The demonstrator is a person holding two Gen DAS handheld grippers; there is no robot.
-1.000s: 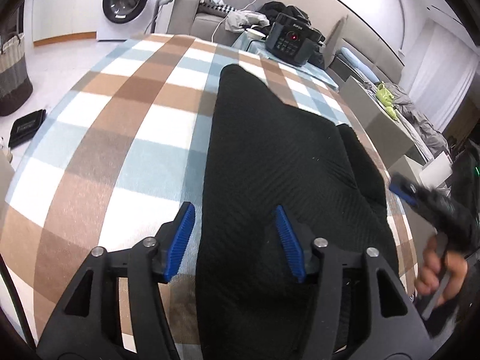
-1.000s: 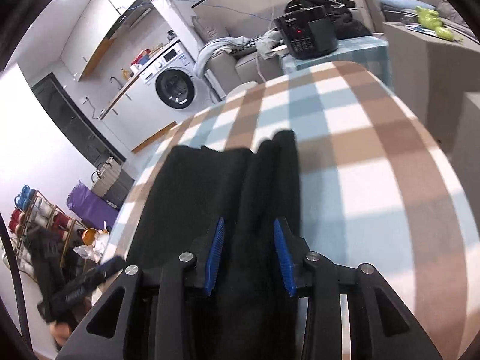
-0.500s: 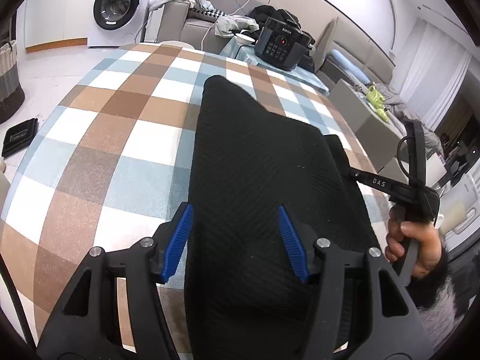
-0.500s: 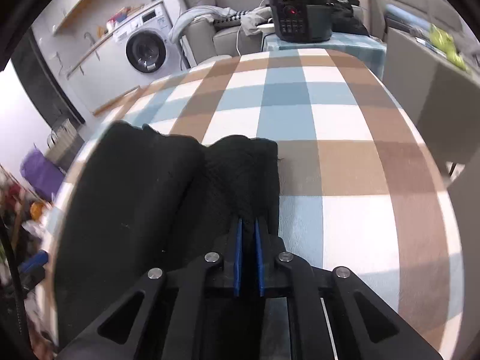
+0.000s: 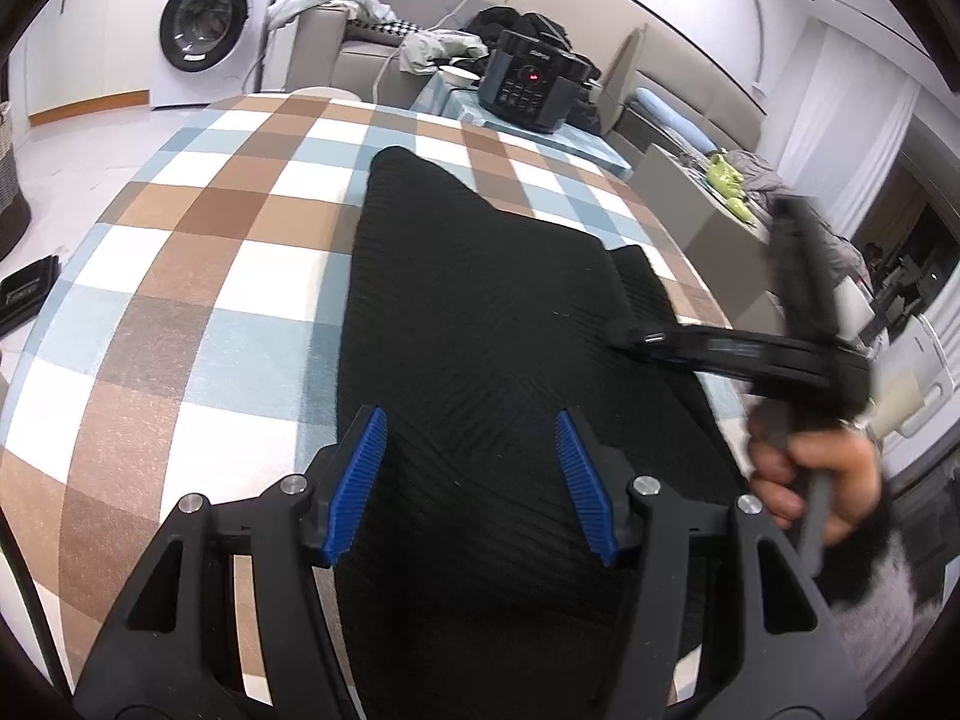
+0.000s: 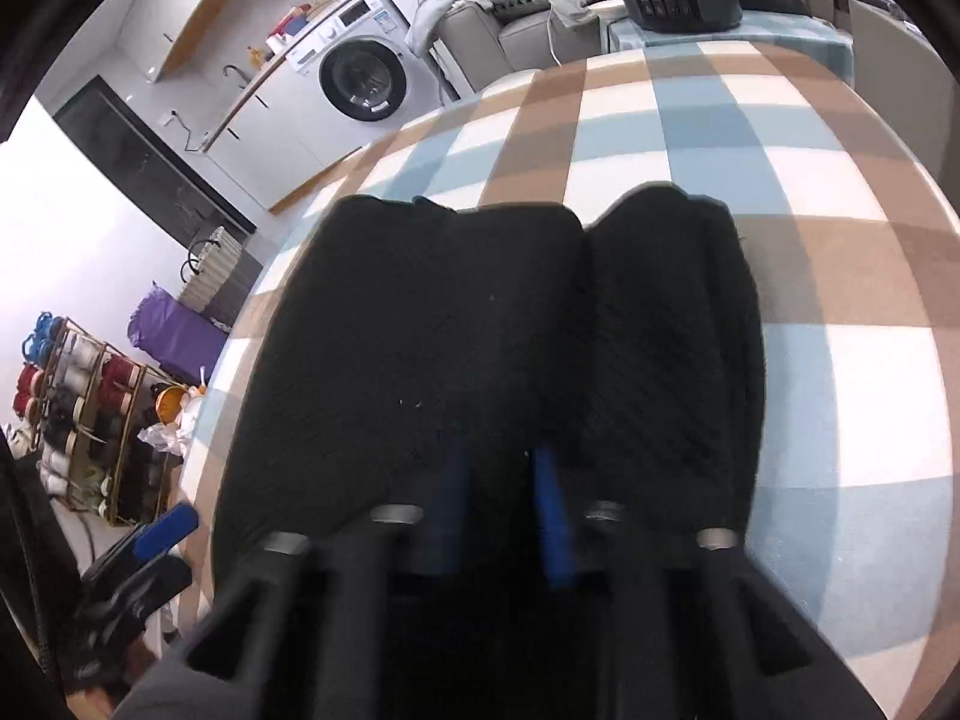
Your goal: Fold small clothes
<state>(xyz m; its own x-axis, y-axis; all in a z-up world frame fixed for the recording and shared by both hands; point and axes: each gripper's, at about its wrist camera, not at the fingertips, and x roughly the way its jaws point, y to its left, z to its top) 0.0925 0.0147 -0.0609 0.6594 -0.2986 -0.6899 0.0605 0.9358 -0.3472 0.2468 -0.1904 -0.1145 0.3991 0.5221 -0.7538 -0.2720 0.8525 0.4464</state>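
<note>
**Right gripper pinches the garment's edge; left waits open**

A second ago the right gripper [image 6: 498,498] had its blue pads spread either side of a fold of the black knit garment [image 5: 498,312]. Now those pads have drawn in until little gap is left. The right wrist view is smeared by motion, so the cloth between them is hard to make out, but it looks like a hold on the garment's near right portion, where a narrower folded strip lies beside the main panel. From the left wrist view, the same gripper [image 5: 630,339] reaches in from the right edge of the desk [image 5: 198,276], its tip touching the fabric, with the person's hand [image 5: 810,480] on the handle.

The left gripper [image 5: 471,480] has barely shifted. Its jaws stand at a middling width over the garment's near left edge, one pad above the checked cloth and the other above the knit, holding nothing.

The garment lies flat along the middle of the desk, running from the near edge toward the far one. With one side pinched, the fold seems ready to begin once the left gripper takes its own edge.
</note>
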